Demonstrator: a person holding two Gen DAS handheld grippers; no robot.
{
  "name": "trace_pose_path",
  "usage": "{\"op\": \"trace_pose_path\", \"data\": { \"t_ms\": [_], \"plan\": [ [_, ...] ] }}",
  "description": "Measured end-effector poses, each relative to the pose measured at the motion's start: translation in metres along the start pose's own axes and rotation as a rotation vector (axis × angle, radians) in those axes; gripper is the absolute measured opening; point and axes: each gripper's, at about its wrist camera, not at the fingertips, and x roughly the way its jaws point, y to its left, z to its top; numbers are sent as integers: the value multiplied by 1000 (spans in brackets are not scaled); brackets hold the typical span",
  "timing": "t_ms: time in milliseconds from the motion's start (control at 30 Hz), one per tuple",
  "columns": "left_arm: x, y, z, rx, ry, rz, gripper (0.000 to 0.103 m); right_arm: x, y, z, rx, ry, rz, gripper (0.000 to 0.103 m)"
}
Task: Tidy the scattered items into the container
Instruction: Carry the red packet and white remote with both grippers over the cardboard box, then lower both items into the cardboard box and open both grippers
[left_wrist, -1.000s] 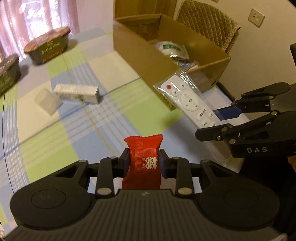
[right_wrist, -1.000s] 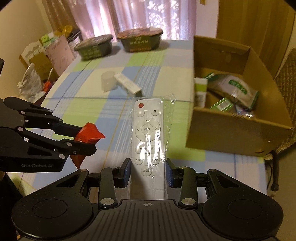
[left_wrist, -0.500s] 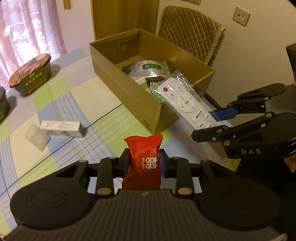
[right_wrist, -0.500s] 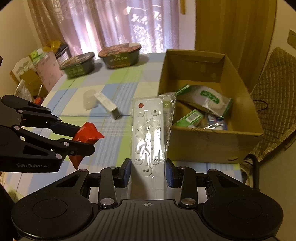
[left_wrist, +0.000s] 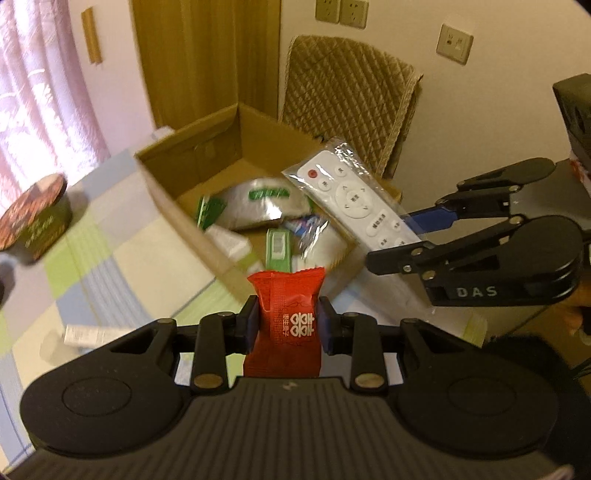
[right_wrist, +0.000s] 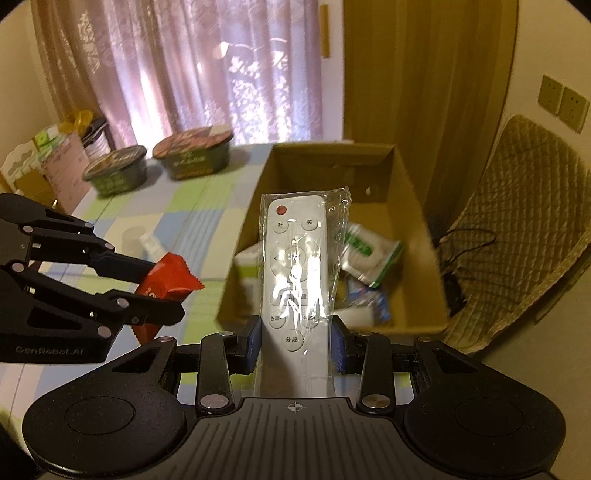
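L gripper (left_wrist: 287, 320) clamps red packet (left_wrist: 286, 295) beside box (left_wrist: 184, 221); R gripper (right_wrist: 295, 334) clamps remote (right_wrist: 295, 266) over it.

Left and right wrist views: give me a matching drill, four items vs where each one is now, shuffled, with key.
Items:
1. red snack packet
2. white remote in plastic sleeve
3. green-and-white pouch
4. two lidded noodle bowls

Places:
A. lying inside the cardboard box
B. standing on the checked tablecloth, near the curtain
C. clamped in the left gripper
D. clamped in the right gripper, held over the box

Pairs: 1-C, 2-D, 3-A, 4-B
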Motion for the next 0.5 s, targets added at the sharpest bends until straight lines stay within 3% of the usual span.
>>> {"op": "trace_pose_path", "data": {
  "t_ms": [500],
  "plan": [
    [44,1,55,22,-80,-21,28,16,-52,27,43,-28,-58,40]
  ]
}}
